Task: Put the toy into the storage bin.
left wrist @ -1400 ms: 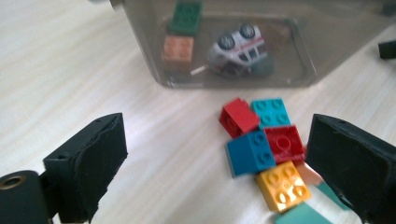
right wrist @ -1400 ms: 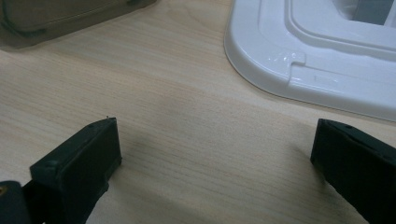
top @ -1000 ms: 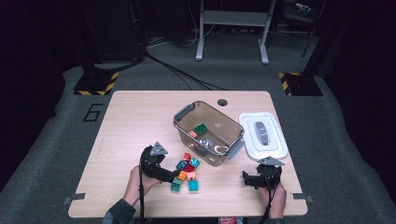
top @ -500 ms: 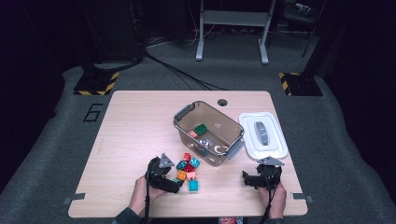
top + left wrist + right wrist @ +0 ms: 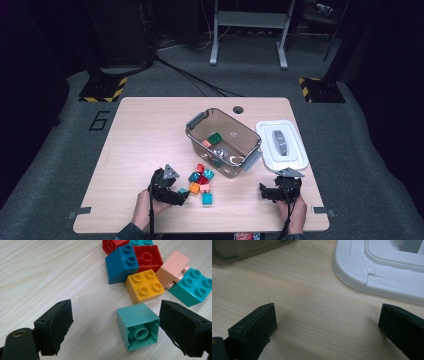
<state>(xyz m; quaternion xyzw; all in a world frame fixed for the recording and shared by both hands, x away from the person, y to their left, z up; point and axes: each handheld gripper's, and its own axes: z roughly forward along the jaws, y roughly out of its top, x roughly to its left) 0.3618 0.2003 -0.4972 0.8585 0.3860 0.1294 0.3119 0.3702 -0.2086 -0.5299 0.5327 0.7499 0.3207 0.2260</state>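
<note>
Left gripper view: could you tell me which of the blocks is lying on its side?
The sea-green block between the left gripper's open jaws, which have just been closing: its hollow underside faces the camera, while the yellow block and turquoise block show studs upward.

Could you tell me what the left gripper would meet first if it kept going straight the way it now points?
Most likely the pale teal brick lying on its side between its open jaws; the yellow brick sits just beyond it.
</note>
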